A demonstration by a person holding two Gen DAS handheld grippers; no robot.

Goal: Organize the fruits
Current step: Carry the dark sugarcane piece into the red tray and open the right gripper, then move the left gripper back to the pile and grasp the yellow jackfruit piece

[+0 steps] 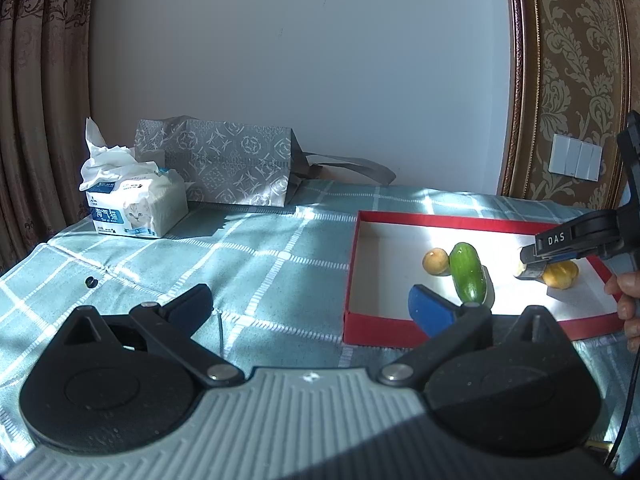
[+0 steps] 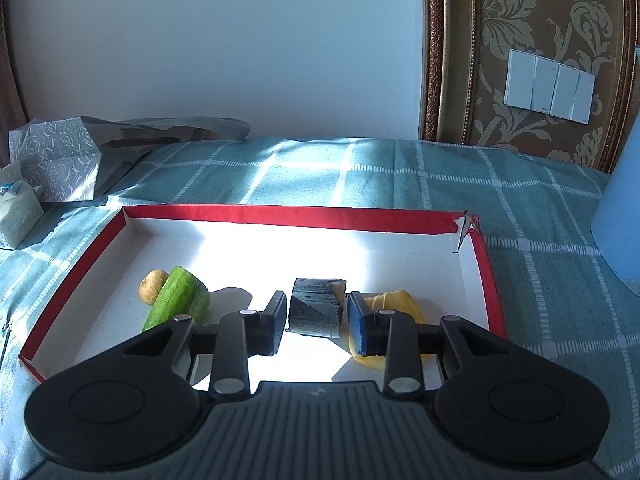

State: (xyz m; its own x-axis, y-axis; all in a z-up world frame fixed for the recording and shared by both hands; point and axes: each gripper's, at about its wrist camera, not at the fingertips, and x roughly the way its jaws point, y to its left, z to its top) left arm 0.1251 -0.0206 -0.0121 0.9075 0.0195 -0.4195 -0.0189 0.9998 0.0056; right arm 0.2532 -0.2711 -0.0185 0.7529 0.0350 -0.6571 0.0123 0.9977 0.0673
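Note:
A red-rimmed tray [image 2: 288, 213] with a white floor lies on the checked cloth. In it are a green cucumber [image 2: 176, 298], a small tan round fruit [image 2: 152, 286], a yellow fruit [image 2: 394, 300] and a dark cut piece with a pale core [image 2: 316, 308]. My right gripper [image 2: 316, 322] is low in the tray with its jaws either side of the dark piece; small gaps show, so it is open. From the left wrist view it [image 1: 532, 266] is over the tray's right part [image 1: 448, 222], beside the yellow fruit [image 1: 562, 274]. My left gripper [image 1: 316, 304] is open wide and empty, left of the tray, near the cucumber [image 1: 468, 276].
A tissue pack [image 1: 136, 208] and a grey patterned bag [image 1: 224, 164] stand at the back left by the wall. A small black ring [image 1: 92, 281] lies on the cloth. A light blue object [image 2: 620, 216] stands right of the tray. The tray's far right corner is torn.

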